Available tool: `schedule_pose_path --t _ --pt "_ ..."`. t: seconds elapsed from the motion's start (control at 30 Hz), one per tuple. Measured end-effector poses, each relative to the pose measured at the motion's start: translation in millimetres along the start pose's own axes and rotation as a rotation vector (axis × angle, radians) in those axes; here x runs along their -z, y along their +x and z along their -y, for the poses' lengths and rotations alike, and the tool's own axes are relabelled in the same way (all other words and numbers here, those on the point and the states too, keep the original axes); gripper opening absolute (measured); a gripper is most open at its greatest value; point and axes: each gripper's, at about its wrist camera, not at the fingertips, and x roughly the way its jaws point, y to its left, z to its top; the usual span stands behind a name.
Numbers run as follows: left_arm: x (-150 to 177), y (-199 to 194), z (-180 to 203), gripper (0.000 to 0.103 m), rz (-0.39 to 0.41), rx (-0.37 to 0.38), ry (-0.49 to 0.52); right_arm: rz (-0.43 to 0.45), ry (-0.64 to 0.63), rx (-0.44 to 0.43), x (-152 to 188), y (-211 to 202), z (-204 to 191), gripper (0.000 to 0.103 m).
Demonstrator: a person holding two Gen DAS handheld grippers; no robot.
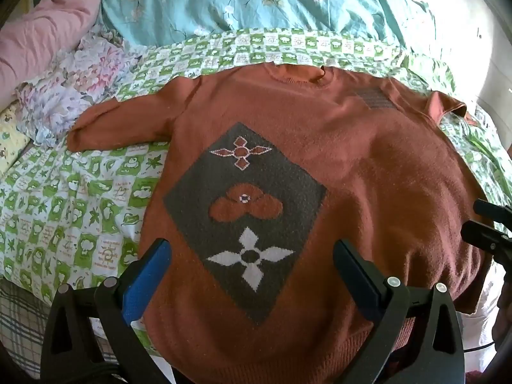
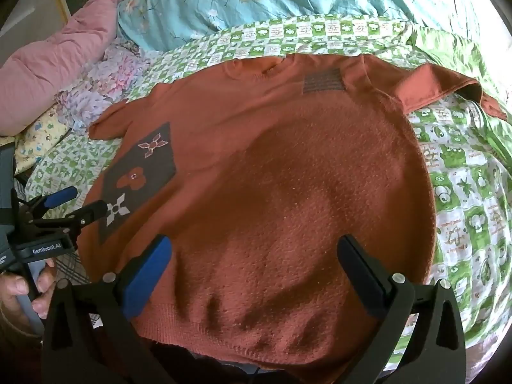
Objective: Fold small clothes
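A small rust-orange knit sweater (image 1: pixel 368 166) lies flat, front up, on a green-and-white patterned sheet (image 1: pixel 64 204), collar at the far side and both sleeves spread out. A grey diamond panel (image 1: pixel 246 211) with flower motifs is on its left half. My left gripper (image 1: pixel 251 252) is open above the panel, near the hem. My right gripper (image 2: pixel 254 249) is open above the sweater's (image 2: pixel 288 176) lower right part, near the hem. Each gripper shows in the other's view: the left (image 2: pixel 76 200) and the right (image 1: pixel 480 217). Neither holds anything.
A turquoise floral quilt (image 1: pixel 256 0) lies along the far side of the bed. A pink quilt (image 1: pixel 41 35) and a crumpled floral cloth (image 1: pixel 80 73) are at the far left. The sheet (image 2: pixel 464 192) extends right of the sweater.
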Motion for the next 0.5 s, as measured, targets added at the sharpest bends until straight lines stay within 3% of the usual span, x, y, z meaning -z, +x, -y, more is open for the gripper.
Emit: schedule_pose_path --t 0.5 --pt "3.6 4.7 -6.5 0.101 0.003 0.012 0.000 0.000 -0.003 -0.009 -1.4 0.6 0.5 0.103"
